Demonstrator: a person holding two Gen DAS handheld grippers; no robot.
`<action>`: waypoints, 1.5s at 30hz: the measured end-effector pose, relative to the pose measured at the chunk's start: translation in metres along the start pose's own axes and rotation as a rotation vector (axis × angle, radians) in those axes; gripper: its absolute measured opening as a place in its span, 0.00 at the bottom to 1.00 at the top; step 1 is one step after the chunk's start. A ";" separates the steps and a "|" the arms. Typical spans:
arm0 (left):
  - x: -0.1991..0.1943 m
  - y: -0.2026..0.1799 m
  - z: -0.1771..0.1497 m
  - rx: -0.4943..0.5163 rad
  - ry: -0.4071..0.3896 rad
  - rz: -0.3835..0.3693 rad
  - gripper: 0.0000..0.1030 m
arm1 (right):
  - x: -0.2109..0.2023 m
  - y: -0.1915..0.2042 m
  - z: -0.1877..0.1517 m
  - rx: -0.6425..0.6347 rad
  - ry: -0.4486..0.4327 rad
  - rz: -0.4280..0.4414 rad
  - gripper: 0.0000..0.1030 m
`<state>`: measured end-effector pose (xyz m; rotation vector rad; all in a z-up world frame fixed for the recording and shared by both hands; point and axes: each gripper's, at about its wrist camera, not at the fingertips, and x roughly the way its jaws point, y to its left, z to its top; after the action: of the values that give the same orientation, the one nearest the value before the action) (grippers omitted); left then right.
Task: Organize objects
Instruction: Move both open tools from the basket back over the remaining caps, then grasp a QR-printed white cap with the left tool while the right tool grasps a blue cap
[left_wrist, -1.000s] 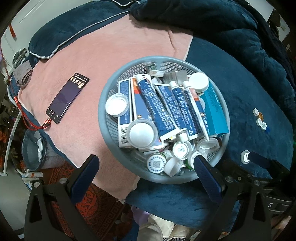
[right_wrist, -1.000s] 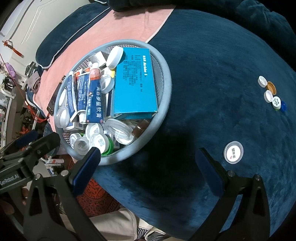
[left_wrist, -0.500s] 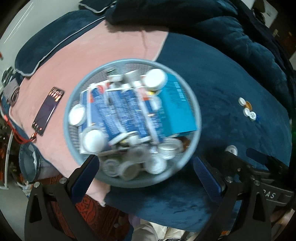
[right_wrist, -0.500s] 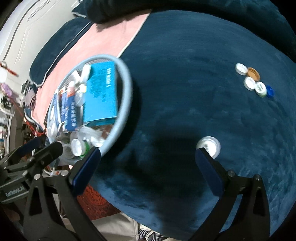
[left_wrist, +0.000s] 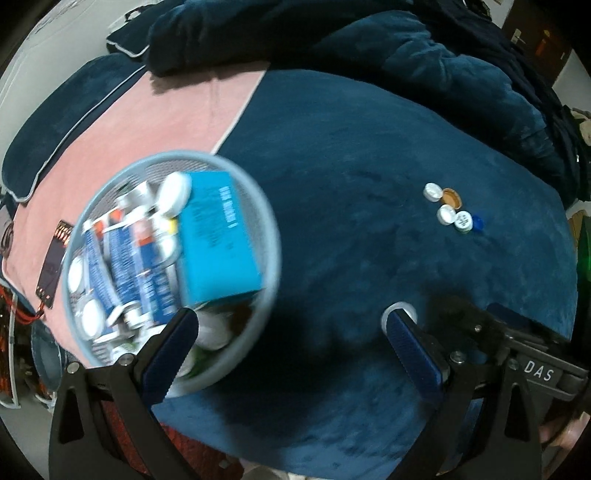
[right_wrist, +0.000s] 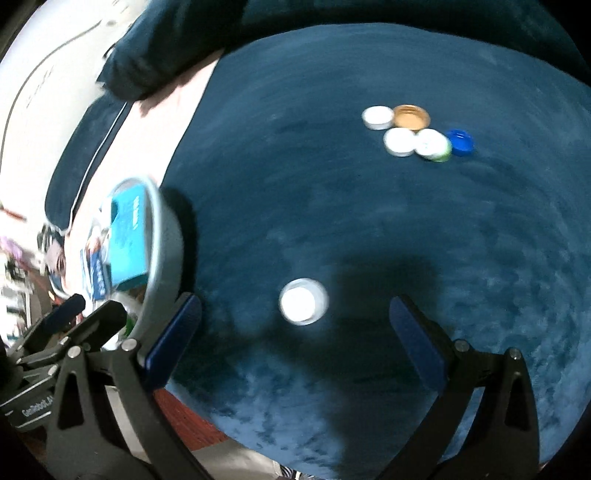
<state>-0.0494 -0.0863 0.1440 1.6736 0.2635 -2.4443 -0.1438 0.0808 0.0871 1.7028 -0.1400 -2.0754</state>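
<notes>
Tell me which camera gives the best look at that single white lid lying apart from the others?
The right wrist view: the white lid lies whole, though blurred, on the blue blanket between the open fingers of the right gripper. In the left wrist view only a sliver shows behind a finger of the left gripper.

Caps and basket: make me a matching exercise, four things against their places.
Things:
1. lone white cap
2. blue cap
3. gold cap
4. teal box

Places:
A. in the basket
B. between the right gripper fingers, apart from the cluster
C. right end of the cluster
D. top of the cluster, beside a white cap

Pairs: 1-B, 2-C, 3-D, 4-A
</notes>
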 end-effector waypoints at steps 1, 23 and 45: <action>0.003 -0.007 0.002 0.008 0.000 0.000 0.99 | -0.002 -0.009 0.002 0.020 -0.004 0.003 1.00; 0.114 -0.101 0.069 0.106 0.077 -0.037 0.99 | 0.010 -0.135 0.066 0.432 -0.117 -0.059 1.00; 0.169 -0.135 0.122 0.168 0.062 -0.049 0.99 | 0.043 -0.153 0.093 0.518 -0.177 -0.235 0.31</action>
<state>-0.2516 0.0089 0.0359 1.8333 0.1104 -2.5152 -0.2806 0.1821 0.0159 1.8879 -0.6055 -2.5242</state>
